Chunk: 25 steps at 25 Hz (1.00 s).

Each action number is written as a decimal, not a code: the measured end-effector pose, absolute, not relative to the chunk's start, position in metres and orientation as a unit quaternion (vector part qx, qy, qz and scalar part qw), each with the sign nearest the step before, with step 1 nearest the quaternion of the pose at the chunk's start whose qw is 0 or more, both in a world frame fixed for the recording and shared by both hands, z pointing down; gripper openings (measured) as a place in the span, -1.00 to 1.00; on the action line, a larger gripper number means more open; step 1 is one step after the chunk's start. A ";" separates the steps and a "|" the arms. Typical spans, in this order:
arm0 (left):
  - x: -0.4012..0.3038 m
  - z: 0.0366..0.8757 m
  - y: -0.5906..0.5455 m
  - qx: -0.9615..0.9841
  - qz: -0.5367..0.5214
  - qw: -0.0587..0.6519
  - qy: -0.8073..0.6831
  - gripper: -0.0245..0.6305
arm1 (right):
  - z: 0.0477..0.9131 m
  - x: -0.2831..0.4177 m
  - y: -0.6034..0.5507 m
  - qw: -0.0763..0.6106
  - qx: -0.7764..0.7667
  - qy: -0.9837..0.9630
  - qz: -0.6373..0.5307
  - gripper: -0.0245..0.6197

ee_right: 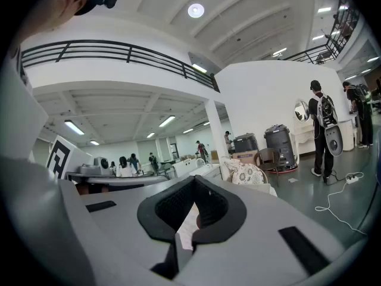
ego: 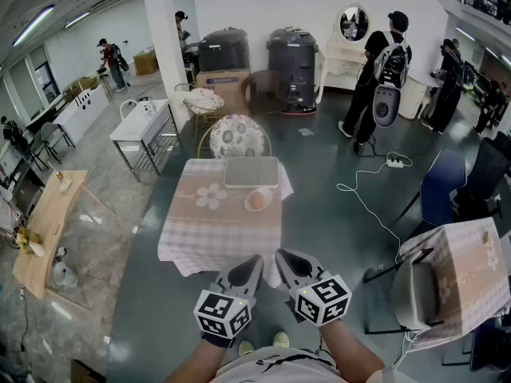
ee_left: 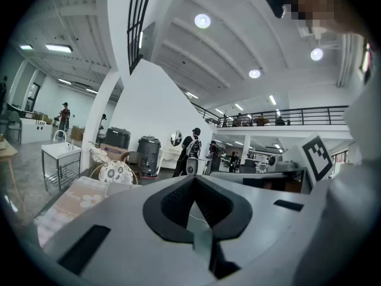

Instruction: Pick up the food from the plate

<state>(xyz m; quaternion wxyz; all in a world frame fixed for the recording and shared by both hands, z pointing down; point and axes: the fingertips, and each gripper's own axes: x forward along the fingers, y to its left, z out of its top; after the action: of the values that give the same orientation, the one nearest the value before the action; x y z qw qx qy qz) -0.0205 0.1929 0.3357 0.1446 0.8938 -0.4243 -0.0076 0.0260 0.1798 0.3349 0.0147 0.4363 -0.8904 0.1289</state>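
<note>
In the head view a small table (ego: 209, 228) with a pink checked cloth stands ahead of me. On its far right part lies a pale plate holding an orange-pink piece of food (ego: 257, 200), next to a grey tray (ego: 251, 171). Both grippers hang low in front of my body, short of the table's near edge. My left gripper (ego: 254, 263) and right gripper (ego: 281, 257) are side by side, both shut and empty. In the left gripper view the left gripper (ee_left: 195, 180) has its jaws together, with the table (ee_left: 74, 200) far left. The right gripper (ee_right: 194, 179) also shows its jaws together.
A chair with a floral back (ego: 234, 136) stands behind the table. At the right are a grey chair (ego: 413, 295) and a second clothed table (ego: 471, 270). A white cable (ego: 361, 199) runs over the floor. A wooden table (ego: 41, 226) is at the left. People stand at the back.
</note>
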 end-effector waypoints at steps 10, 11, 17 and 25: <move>-0.011 0.336 0.194 0.890 -0.007 0.146 -0.432 -0.91 | 0.336 0.032 0.178 0.016 0.426 -0.895 0.131 -0.88; -0.010 0.337 0.193 0.890 -0.007 0.145 -0.433 -0.91 | 0.336 0.033 0.178 0.015 0.426 -0.895 0.131 -0.88; -0.005 0.338 0.192 0.889 -0.007 0.142 -0.436 -0.91 | 0.330 0.040 0.175 -0.012 0.418 -0.897 0.141 -0.88; 0.004 0.341 0.190 0.884 -0.005 0.137 -0.447 -0.91 | 0.332 0.060 0.175 -0.025 0.418 -0.898 0.139 -0.88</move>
<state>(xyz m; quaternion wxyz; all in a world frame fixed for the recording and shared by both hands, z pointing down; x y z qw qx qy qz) 0.0039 0.1896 0.3407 0.1367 0.8842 -0.4465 -0.0052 0.0599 0.1748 0.3321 -0.0253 0.4175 -0.8977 0.1386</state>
